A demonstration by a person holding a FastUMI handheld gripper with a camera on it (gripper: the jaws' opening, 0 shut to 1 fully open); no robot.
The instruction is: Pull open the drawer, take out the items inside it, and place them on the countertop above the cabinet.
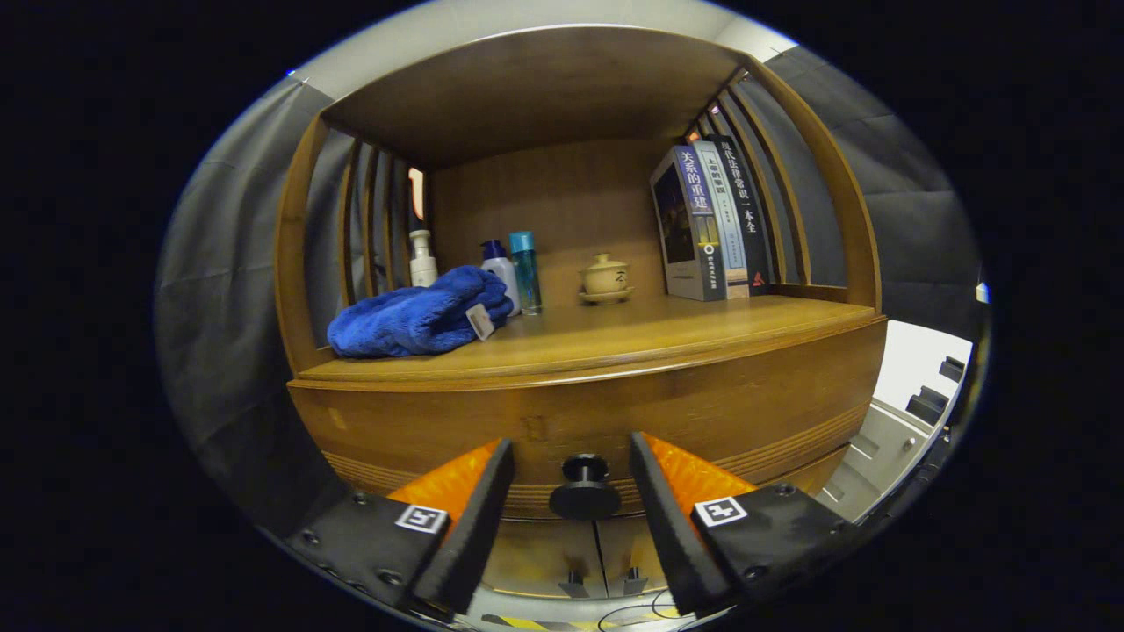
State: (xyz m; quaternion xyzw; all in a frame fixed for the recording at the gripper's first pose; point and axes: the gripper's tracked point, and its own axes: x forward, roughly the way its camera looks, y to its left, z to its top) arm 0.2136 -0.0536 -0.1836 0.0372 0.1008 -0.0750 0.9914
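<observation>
A wooden cabinet stands before me, its drawer front (615, 412) closed. A round dark knob (585, 487) sticks out from the drawer, right between my two fingers. My gripper (571, 461) is open, a finger on each side of the knob, neither pressing on it. Above the drawer runs the wooden countertop (632, 338). A folded blue towel (421, 318) lies on its left part.
On the countertop stand a white pump bottle (422, 260), a white bottle with a blue cap (499, 263), a teal bottle (525, 272), a lidded tea cup on a saucer (605, 279) and upright books (711, 224). Slatted wooden sides and a top shelf enclose it. Lower cabinet doors (597, 553) sit beneath the drawer.
</observation>
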